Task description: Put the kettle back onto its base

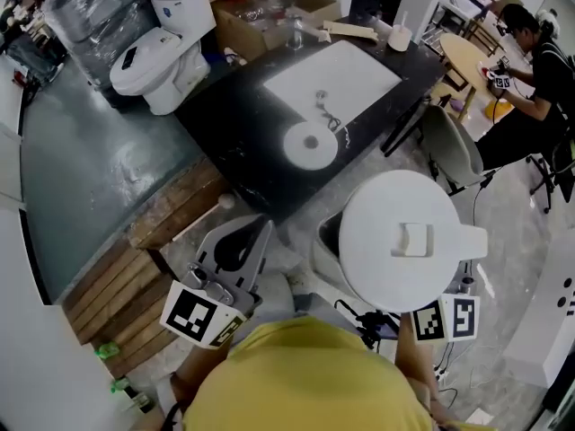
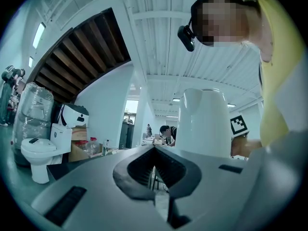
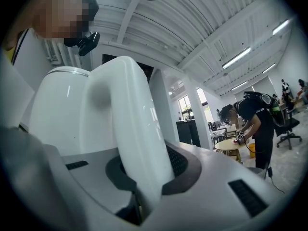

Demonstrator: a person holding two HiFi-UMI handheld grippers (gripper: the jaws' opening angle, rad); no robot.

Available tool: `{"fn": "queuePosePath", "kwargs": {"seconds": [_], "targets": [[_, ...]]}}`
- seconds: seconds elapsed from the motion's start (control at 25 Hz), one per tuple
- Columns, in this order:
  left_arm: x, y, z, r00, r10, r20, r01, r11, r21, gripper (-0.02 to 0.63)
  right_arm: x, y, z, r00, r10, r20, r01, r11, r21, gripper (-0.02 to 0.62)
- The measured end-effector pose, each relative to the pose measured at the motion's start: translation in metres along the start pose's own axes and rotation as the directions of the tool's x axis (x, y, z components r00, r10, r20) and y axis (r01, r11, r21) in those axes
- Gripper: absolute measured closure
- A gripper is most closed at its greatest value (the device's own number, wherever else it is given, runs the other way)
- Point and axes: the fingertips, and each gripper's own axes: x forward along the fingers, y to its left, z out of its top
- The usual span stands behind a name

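Right claw (image 3: 147, 170): clenched on the smooth, arched white plastic handle of the kettle (image 1: 404, 241).
One kettle: glossy white, round flat lid with a small square tab. It is held in the air short of the desk's near edge, over the floor, well apart from its base.
Left claw (image 2: 154, 150): closed, nothing in it, beside the kettle.
Beyond, desk (image 1: 225, 124): black speckled top, one white rectangular mat (image 1: 346, 65).
One base (image 1: 310, 145): flat white disc at the mat's near corner, with a thin cord (image 1: 331, 115) curling from it.
Farther left: one glossy white toilet (image 1: 157, 61).
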Motion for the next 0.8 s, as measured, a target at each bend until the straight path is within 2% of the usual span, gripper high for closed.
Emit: {"fn": "queuePosePath", "kwargs": {"seconds": [0.28,0.52,0.8], "targets": [[0.025,0.026,-0.001,1.000,-0.011,-0.003,0.011,1.000,-0.006,0.600,0.032,-0.002,-0.006,1.000,-0.008,-0.002,0.008,1.000,0.003,0.532],[0.054,0.057,0.005,0.998,-0.056,-0.003,0.056,0.998,-0.009,0.600,0.073,0.011,0.011,0.998,-0.047,0.039,0.047,0.999,0.014,0.532],[0.081,0.090,-0.004,0.994,-0.110,-0.013,0.109,0.994,-0.018,0.600,0.107,0.010,0.005,0.995,-0.090,0.053,0.090,0.996,0.001,0.532]]}}
